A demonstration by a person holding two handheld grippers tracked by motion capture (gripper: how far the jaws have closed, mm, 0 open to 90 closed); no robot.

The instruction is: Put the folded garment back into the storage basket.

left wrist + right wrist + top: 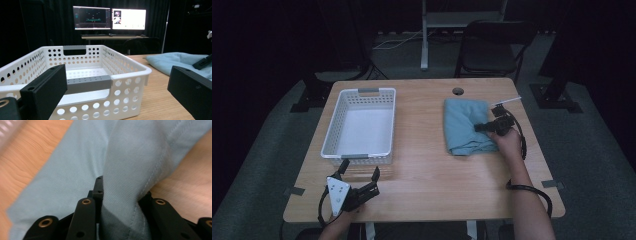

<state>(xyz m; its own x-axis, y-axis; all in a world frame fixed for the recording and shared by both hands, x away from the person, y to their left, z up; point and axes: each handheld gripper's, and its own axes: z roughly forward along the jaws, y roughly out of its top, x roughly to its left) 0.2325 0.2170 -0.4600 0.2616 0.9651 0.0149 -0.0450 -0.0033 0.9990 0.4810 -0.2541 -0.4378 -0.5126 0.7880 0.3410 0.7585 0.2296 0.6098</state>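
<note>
High view first: the light blue cloth [466, 126] is lying folded on the wooden surface [427, 165], well off to the right of the white basket [360, 125]. The right claw [480, 127] is on the cloth's right edge, pointing toward the basket, with the person's hand wrapped around the gripper behind it. The left claw [360, 171] is sitting just in front of the basket's near wall, jaws spread apart, not touching anything. A black chair [492, 47] stands on the floor past the far edge of the surface, beyond the basket.

Left gripper view: the two black jaws rise wide apart at the bottom corners, with the basket [105, 75] right between and ahead of them, grey handles on its near and far walls. To the right of the basket you can see the cloth [172, 61] bunched on the surface, with the tip of the other gripper resting on it. Two lit monitors [110, 18] are on a desk way behind the basket.

Right gripper view: super close. The jaws are clamped on a fold of the cloth [125, 170], a stitched seam running down beside the pinched ridge, and the wood of the surface showing to either side.
</note>
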